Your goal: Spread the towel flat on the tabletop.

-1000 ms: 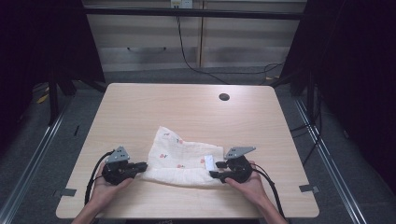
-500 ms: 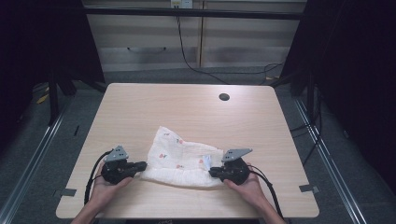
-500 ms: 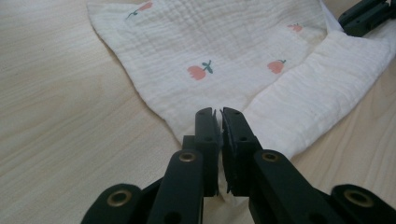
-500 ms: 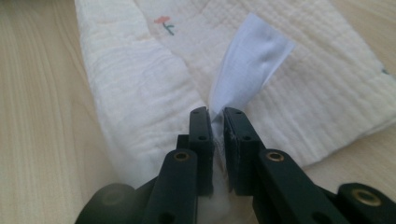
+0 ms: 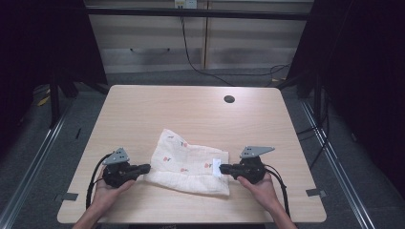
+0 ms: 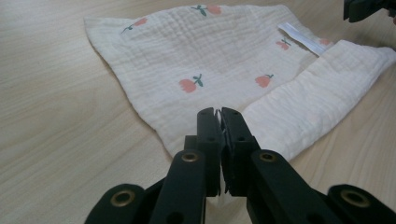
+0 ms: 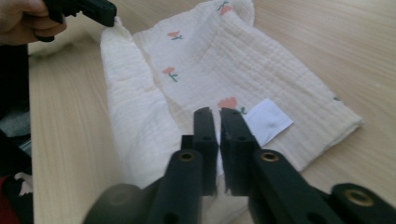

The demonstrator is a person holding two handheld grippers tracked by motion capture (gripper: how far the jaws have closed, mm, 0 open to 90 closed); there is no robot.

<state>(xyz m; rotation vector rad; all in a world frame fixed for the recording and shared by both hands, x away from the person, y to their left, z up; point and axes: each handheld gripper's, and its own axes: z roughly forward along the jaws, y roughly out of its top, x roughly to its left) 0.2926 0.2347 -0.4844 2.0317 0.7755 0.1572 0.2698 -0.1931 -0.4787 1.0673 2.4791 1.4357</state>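
Observation:
A cream muslin cloth (image 5: 186, 162) printed with small red flowers lies partly folded on the near half of the wooden table (image 5: 191, 114). My left gripper (image 5: 147, 168) is shut on the cloth's left edge; in the left gripper view the jaws (image 6: 219, 113) pinch a thin lip of fabric (image 6: 210, 51). My right gripper (image 5: 222, 168) is at the cloth's right edge by the white label (image 5: 218, 165). Its jaws have just been closing, and in the right gripper view (image 7: 218, 112) they grip fabric (image 7: 224, 51) beside the label (image 7: 267, 120). A hand holds each gripper.
A round cable hole (image 5: 229, 99) sits near the table's far edge. Bare wood stretches beyond the cloth. Cables trail from both grippers toward the front edge. Dark frames and grey floor surround the table.
The right gripper has closed on the cloth's right edge and shifted slightly up and to the right with it. The left gripper has stayed put, still shut on the left edge.

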